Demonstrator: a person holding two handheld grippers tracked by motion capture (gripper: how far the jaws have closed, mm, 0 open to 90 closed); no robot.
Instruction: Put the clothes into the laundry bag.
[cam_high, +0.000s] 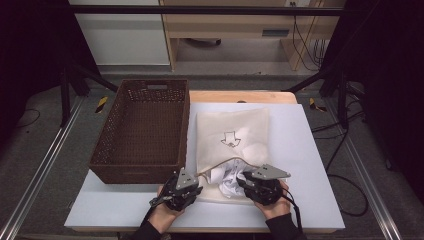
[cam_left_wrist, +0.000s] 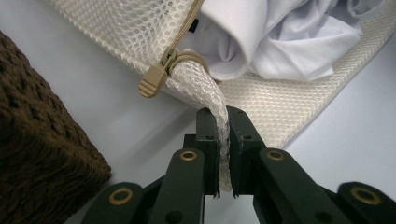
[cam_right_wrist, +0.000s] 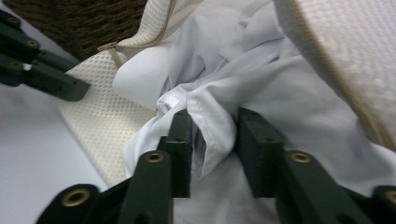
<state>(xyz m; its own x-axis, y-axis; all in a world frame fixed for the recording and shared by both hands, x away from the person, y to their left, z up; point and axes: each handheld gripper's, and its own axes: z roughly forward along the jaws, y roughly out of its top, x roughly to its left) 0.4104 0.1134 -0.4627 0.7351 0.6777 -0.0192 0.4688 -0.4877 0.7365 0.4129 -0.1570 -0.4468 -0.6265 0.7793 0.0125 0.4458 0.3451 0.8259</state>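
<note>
Left gripper view: left tongs (cam_left_wrist: 223, 122) clench the mesh bag's (cam_left_wrist: 280, 100) edge; right tongs (cam_right_wrist: 212, 135) straddle the white garment (cam_right_wrist: 299, 102), not clamped.

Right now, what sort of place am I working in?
Likely a lab or test bench, not a home: a white table framed by black metal bars, loose cables on a grey floor, and a staged laundry bag beside a brown basket.

A white-topped table (cam_high: 300, 150) carries a brown wicker basket (cam_high: 142, 130) beside a cream mesh bag (cam_high: 232, 135).
</note>
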